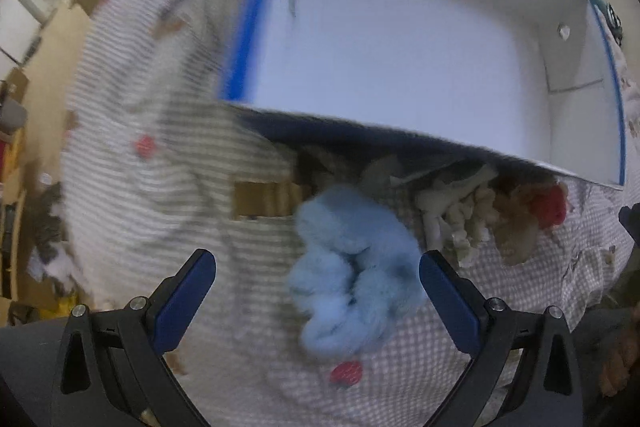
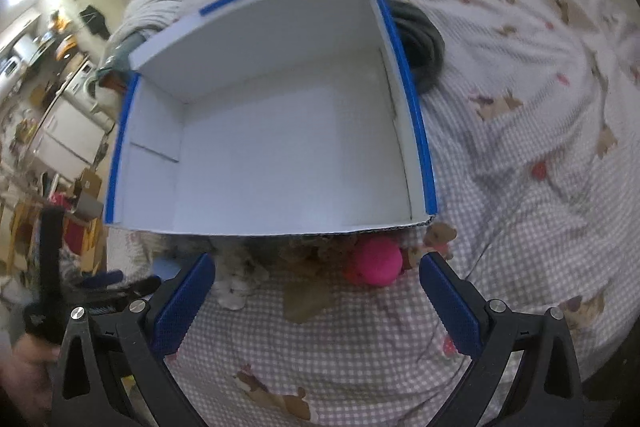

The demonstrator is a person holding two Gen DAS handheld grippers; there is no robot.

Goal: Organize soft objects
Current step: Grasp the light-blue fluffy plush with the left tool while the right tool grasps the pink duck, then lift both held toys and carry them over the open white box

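Observation:
A light blue plush toy [image 1: 352,275] lies on the checked bedsheet, between the fingers of my open left gripper [image 1: 318,269], closer to the right finger. Behind it a cream plush [image 1: 456,215] and a brown and red plush [image 1: 532,215] lie against the near wall of a white box with blue edges [image 1: 400,39]. My right gripper [image 2: 318,269] is open and empty above the sheet. Ahead of it a pink plush [image 2: 376,261], a white plush [image 2: 236,283] and a small brown bear [image 2: 438,237] lie by the empty box [image 2: 280,155].
The bed is covered in a gingham and striped sheet [image 2: 520,187] with bear prints. A black coiled object [image 2: 420,39] lies behind the box's right side. The other gripper [image 2: 100,287] shows at the left. A cluttered room floor [image 1: 32,147] lies beyond the bed's left edge.

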